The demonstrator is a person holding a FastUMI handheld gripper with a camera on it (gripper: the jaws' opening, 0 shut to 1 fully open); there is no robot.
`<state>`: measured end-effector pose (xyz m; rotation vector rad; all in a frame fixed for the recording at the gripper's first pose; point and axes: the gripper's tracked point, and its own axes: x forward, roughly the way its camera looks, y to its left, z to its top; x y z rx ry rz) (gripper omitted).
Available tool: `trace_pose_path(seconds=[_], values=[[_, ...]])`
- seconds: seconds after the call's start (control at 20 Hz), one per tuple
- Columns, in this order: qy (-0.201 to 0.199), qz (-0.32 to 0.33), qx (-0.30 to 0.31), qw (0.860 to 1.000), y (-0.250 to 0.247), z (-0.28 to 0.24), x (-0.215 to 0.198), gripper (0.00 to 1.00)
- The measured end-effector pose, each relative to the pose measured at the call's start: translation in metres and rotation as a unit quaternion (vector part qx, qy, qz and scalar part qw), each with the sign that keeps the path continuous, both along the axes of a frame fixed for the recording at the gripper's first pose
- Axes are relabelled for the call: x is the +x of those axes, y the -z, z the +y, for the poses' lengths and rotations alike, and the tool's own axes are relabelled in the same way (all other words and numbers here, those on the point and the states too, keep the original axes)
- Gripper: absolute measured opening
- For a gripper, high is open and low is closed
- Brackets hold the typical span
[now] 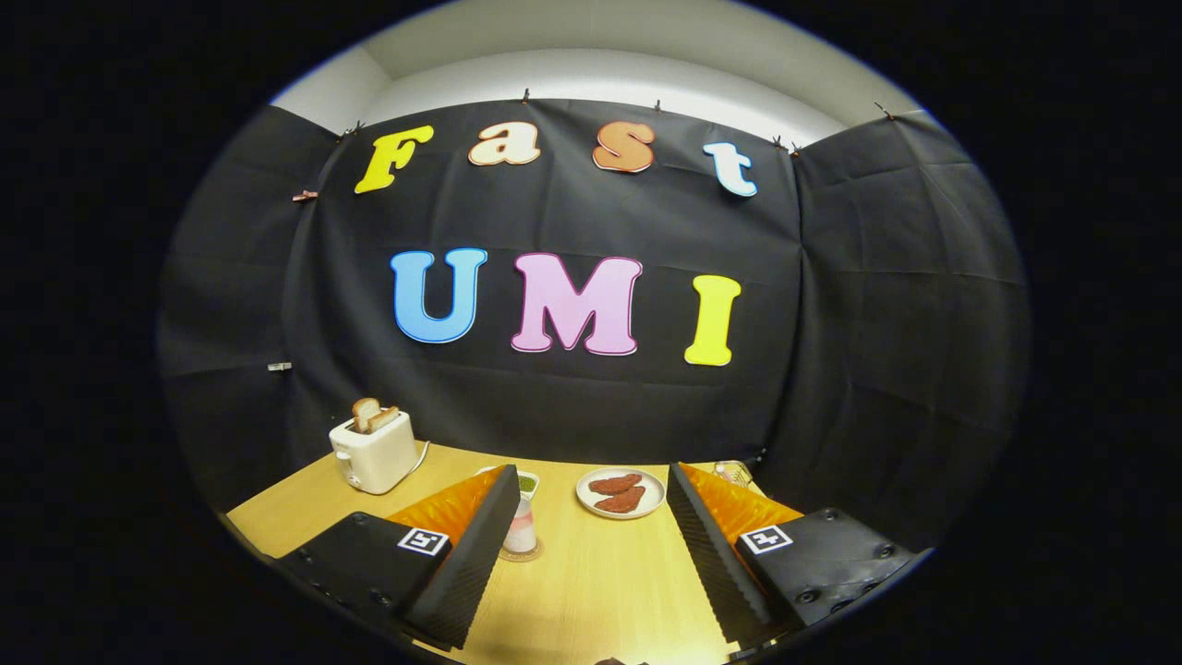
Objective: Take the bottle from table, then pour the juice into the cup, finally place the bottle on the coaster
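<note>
My gripper (592, 473) is open, its two fingers spread wide over the wooden table (600, 582) with nothing between them. A small clear bottle (520, 531) with pink juice in its lower part stands upright on a round brown coaster (520, 555). It is right beside the inner edge of the left finger, which hides part of it. A clear glass cup (732, 473) stands at the back of the table just beyond the right fingertip, partly hidden by it.
A white plate (621, 492) with two red-brown patties sits ahead between the fingertips. A white dish with something green (528, 482) peeks out by the left fingertip. A white toaster (374, 450) with bread slices stands at the back left. The black cloth wall closes the table's far edge.
</note>
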<state>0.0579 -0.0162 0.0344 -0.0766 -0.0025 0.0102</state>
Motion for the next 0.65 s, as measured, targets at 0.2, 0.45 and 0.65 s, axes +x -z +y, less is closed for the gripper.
trace_pose_path(seconds=[0.2, 0.45, 0.65], values=[[0.027, -0.007, 0.006, 1.0, 0.0, -0.024, -0.012, 0.98], [0.003, -0.021, 0.009, 1.0, 0.0, -0.035, -0.013, 0.98], [-0.022, -0.01, 0.012, 1.0, 0.004, -0.044, -0.009, 0.98]])
